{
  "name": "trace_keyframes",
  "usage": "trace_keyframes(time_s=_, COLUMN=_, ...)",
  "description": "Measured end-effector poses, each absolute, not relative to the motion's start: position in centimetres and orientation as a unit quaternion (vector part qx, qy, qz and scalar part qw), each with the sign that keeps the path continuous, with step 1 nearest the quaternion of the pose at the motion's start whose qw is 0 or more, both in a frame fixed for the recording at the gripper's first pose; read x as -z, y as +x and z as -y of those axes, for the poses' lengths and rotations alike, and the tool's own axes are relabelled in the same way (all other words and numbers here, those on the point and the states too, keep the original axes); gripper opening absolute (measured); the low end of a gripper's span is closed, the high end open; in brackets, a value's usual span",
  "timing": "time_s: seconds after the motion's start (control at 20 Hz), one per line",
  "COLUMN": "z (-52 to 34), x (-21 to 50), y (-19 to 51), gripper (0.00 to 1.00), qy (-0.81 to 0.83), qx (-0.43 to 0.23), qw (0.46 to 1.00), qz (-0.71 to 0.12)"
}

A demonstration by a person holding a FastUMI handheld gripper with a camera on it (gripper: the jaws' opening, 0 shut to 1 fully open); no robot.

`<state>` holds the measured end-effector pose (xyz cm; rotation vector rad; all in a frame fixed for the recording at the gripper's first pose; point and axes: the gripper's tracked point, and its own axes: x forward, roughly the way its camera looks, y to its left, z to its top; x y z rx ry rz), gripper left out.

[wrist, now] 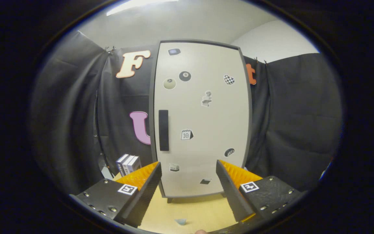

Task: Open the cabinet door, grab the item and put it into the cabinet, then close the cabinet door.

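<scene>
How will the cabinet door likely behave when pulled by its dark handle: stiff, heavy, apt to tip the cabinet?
The cabinet door looks like a rigid flat panel, so it should swing rather than flex. The upright handle offers a firm hold. The cabinet seems tall on short legs, so a hard pull might rock it. The tool is open, short of it.

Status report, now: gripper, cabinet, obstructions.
Gripper open, holding nothing. Cabinet door shut, beyond the fingers, handle on its left edge. Small pale item on the table between the fingers. Nothing blocking the door.

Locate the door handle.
In the gripper view, the black handle stands upright near the closed door's left edge, beyond the open tool, above the books.
</scene>
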<state>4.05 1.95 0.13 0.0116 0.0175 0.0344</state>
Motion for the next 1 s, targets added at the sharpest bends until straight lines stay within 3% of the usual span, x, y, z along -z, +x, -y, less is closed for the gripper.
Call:
trace_keyframes(time_s=0.85, z=-11.3, x=-1.9, y=20.1, gripper=0.99, qy=0.003, qx=-0.077, qw=0.997, qz=-0.015)
trace_keyframes(time_s=1.0, z=-11.5, x=-1.8, y=21.6, gripper=0.74, qy=0.011, qx=-0.071, qw=0.997, qz=-0.017)
